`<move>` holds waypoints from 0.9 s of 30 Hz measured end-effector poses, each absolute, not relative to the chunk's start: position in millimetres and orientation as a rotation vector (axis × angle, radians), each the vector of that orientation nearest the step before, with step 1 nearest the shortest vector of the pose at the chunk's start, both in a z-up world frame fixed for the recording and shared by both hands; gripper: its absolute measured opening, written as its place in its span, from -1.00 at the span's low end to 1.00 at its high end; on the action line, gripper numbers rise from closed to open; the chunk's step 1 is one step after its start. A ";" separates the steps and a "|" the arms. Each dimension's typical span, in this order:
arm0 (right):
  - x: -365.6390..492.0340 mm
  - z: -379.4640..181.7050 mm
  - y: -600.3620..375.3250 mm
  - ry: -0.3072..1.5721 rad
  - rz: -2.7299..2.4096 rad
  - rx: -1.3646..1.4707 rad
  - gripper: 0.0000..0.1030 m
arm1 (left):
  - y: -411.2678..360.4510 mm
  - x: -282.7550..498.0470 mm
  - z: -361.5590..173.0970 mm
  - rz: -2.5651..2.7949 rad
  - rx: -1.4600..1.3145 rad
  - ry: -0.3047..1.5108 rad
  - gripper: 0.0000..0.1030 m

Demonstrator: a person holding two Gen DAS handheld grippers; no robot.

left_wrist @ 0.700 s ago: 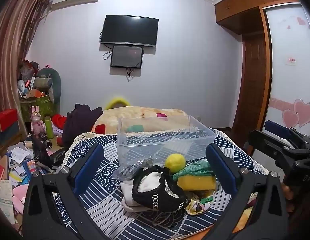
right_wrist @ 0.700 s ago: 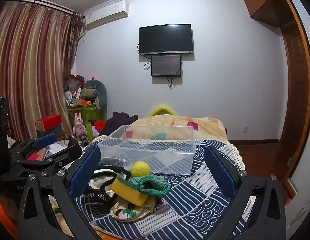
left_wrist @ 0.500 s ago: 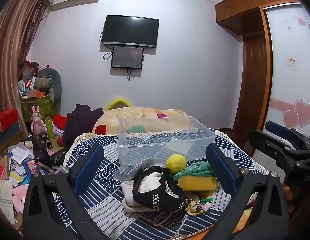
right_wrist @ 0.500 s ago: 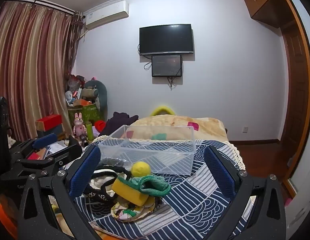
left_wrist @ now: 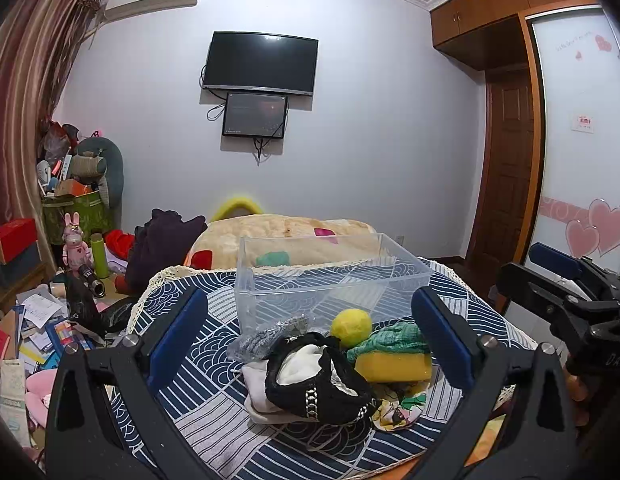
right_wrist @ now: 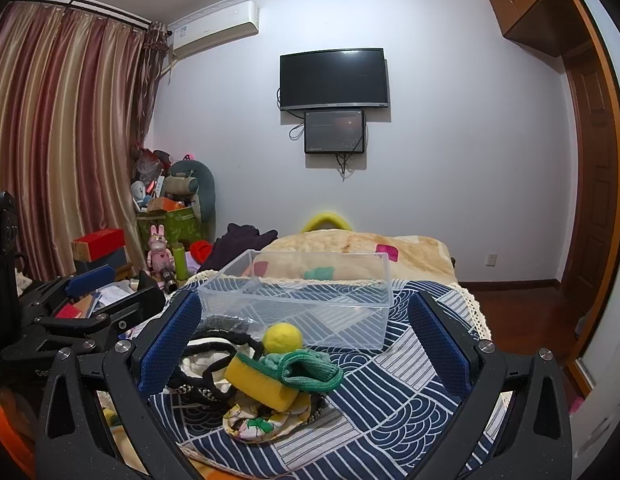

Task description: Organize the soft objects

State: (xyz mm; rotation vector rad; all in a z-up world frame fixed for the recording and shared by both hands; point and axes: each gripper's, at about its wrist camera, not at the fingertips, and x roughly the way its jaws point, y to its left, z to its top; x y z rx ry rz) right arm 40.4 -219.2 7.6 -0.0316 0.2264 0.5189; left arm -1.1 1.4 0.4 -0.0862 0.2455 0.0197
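A heap of soft things lies on a table with a blue patterned cloth (left_wrist: 214, 360): a black and white cloth bag (left_wrist: 318, 384), a yellow ball (left_wrist: 351, 326), a green knit cloth (left_wrist: 390, 340) over a yellow sponge (left_wrist: 394, 366), and a grey mesh piece (left_wrist: 270, 334). Behind the heap stands an empty clear plastic bin (left_wrist: 330, 276). My left gripper (left_wrist: 310, 332) hovers open in front of the heap, nothing between its pads. My right gripper (right_wrist: 306, 344) is open too, facing the same ball (right_wrist: 282, 338), sponge (right_wrist: 258, 382), green cloth (right_wrist: 310, 368) and bin (right_wrist: 302, 300).
A bed with a beige blanket (left_wrist: 278, 232) lies beyond the table. Clutter of boxes, papers and toys fills the floor at left (left_wrist: 38, 320). A wooden door (left_wrist: 506, 168) and wardrobe stand at right. Curtains (right_wrist: 58, 152) hang at left.
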 end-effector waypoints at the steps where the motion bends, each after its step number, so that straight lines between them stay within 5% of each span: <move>1: 40.3 7.5 -219.1 0.226 0.519 -0.031 1.00 | 1.4 -1.1 0.6 0.020 -0.086 0.246 1.00; 27: 43.9 4.6 -221.5 0.237 0.506 -0.031 1.00 | 0.3 1.0 1.3 0.002 -0.111 0.274 1.00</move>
